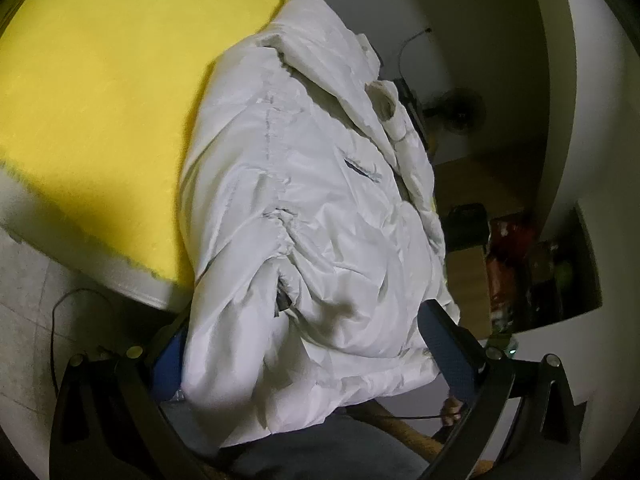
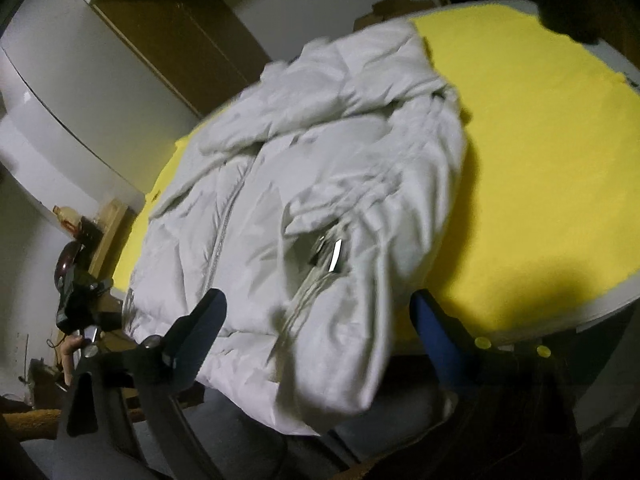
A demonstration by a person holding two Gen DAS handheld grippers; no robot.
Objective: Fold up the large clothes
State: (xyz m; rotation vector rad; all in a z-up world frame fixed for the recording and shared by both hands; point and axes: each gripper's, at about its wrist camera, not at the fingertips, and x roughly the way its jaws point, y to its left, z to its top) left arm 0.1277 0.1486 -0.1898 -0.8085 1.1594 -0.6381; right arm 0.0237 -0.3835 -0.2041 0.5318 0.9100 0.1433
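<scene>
White puffer jacket, rumpled and front-up on the yellow-covered table, straight ahead of both tongs, with the near hem spilling over the table edge toward them. Zip closed down the front; one sleeve thrown across the body on the outer side of the right tongs.

Right tongs: released, spread wide, astride the hanging hem and sleeve end, pads not pressing on cloth. Left tongs: also straddling the hem, one finger buried under fabric, the other just beside the edge; cannot tell whether clenched on the cloth or merely around it.

Judged as an early step: taking hold of the near hem at two places, ahead of a first fold. No neat fold visible yet, only loose bulk.

Next move, by this reading: sink deeper over the hem, pinch through the padded layers rather than the slippery outer shell alone, then lift both corners together and carry them away from the tongs toward the collar. Worth watching: puffy fill springing back, sleeve sliding out, hem slipping off the table edge.
</scene>
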